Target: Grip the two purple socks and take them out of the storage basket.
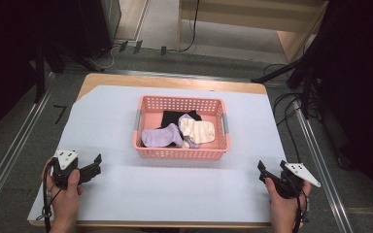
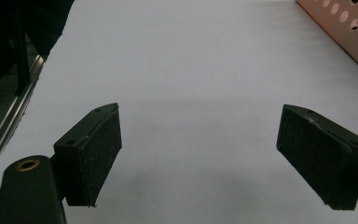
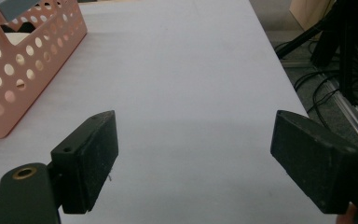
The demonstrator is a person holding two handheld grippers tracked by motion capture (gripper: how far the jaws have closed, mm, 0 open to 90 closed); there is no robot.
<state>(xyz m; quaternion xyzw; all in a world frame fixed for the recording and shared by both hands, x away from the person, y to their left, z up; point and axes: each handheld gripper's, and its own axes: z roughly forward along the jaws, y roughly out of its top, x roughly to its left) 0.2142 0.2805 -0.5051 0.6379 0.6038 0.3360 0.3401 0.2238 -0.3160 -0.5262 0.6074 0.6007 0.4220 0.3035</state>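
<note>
The left hand-held gripper [image 1: 96, 165] rests low over the near left part of the table [image 1: 175, 189], its jaws spread wide with nothing between them; in the left gripper view the two black pads [image 2: 95, 154] stand far apart over bare white surface. The right hand-held gripper [image 1: 263, 171] sits at the near right corner, jaws likewise wide apart and empty, with bare white tabletop between the pads [image 3: 91, 158] in the right gripper view. Both are well apart from the pink basket [image 1: 180, 153], which stands in the middle of the table between them and a little farther back. Inside it lie a lilac sock [image 1: 161, 137], a cream sock [image 1: 199, 131] and a black piece of cloth [image 1: 172, 118], bunched together and touching.
</note>
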